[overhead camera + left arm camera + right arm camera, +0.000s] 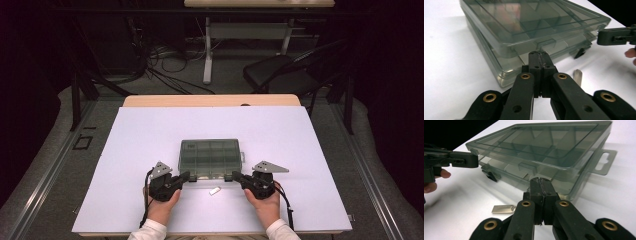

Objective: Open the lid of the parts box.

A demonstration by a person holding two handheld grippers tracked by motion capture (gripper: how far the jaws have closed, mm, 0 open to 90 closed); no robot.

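Left gripper view shows a smoky translucent compartment box (529, 27), both claws (539, 53) (540, 180) pressed together, empty.

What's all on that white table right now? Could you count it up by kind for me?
Clear compartment box: 1
Small silver metal piece: 1
Handheld grippers, left and right, both shut: 2
Total: 4

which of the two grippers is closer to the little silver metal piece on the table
The right gripper. The silver piece lies in front of the organizer box, right of its middle, so it sits nearer that gripper's shut tips than the left gripper.
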